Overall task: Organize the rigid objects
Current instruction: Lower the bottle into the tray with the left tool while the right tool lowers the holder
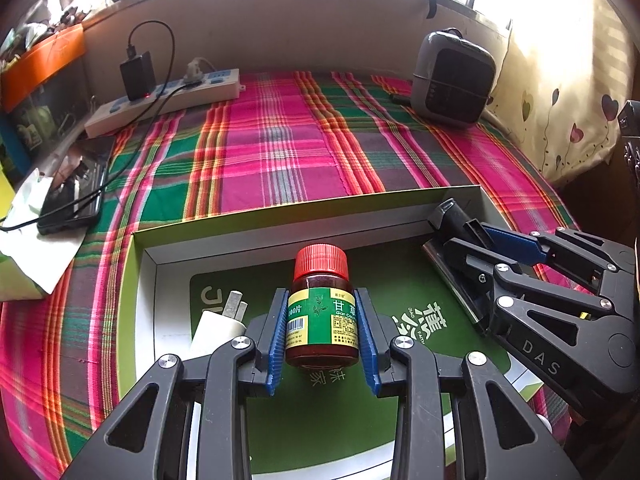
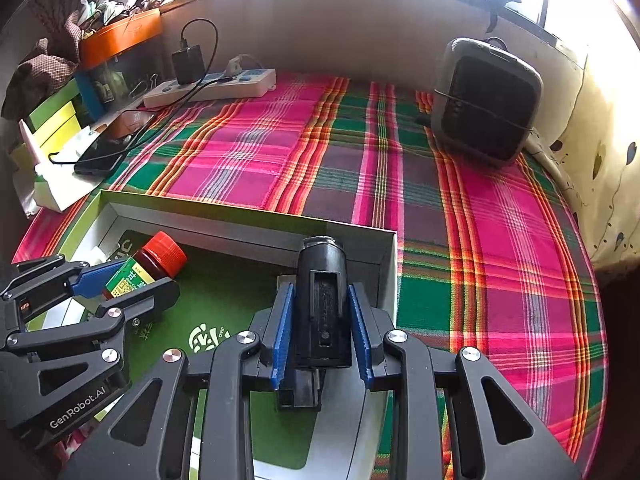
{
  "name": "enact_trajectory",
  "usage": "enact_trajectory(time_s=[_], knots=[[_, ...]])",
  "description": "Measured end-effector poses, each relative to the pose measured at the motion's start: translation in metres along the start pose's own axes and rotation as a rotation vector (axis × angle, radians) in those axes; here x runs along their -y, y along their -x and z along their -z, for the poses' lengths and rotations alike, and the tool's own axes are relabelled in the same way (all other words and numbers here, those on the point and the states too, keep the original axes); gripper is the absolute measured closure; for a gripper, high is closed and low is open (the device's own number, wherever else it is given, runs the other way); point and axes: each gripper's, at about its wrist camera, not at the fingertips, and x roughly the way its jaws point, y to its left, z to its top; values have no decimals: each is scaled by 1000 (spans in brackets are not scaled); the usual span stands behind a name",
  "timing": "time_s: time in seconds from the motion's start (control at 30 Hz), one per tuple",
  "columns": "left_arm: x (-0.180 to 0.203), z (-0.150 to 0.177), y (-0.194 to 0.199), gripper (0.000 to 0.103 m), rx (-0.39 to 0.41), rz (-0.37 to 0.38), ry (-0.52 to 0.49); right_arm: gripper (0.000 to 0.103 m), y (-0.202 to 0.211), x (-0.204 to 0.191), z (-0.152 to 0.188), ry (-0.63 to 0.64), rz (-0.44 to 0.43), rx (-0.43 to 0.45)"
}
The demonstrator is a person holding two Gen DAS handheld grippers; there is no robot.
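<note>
A brown medicine bottle [image 1: 322, 320] with a red cap and a green-yellow label sits between the blue pads of my left gripper [image 1: 320, 295], which is shut on it. It is inside the open green-floored box [image 1: 280, 216], cap pointing away. A white plug adapter [image 1: 218, 328] lies in the box to its left. My right gripper [image 2: 319, 290] is shut on a black cylindrical device [image 2: 320, 264] at the box's [image 2: 240, 216] far right corner. The right wrist view also shows the bottle [image 2: 160, 258] in the left gripper [image 2: 144, 276]. In the left wrist view the right gripper [image 1: 474, 238] is at the right.
The box rests on a pink-green plaid cloth [image 1: 280, 140]. At the back left are a white power strip [image 1: 172, 98] with a black charger [image 1: 138, 74], and a cabled phone [image 1: 72, 196] on white packets. A grey boxy appliance [image 1: 452, 76] stands at the back right.
</note>
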Motion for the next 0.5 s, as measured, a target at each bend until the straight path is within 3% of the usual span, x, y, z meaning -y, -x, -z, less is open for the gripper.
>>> enact_trajectory(time_s=[0.27,0.5], knots=[[-2,1,1,71,2,6,19,74,0,0,-1,-3,0,1],[-3,1,4,64,9,18,32,71,2,-1,0,-1,-5,6]])
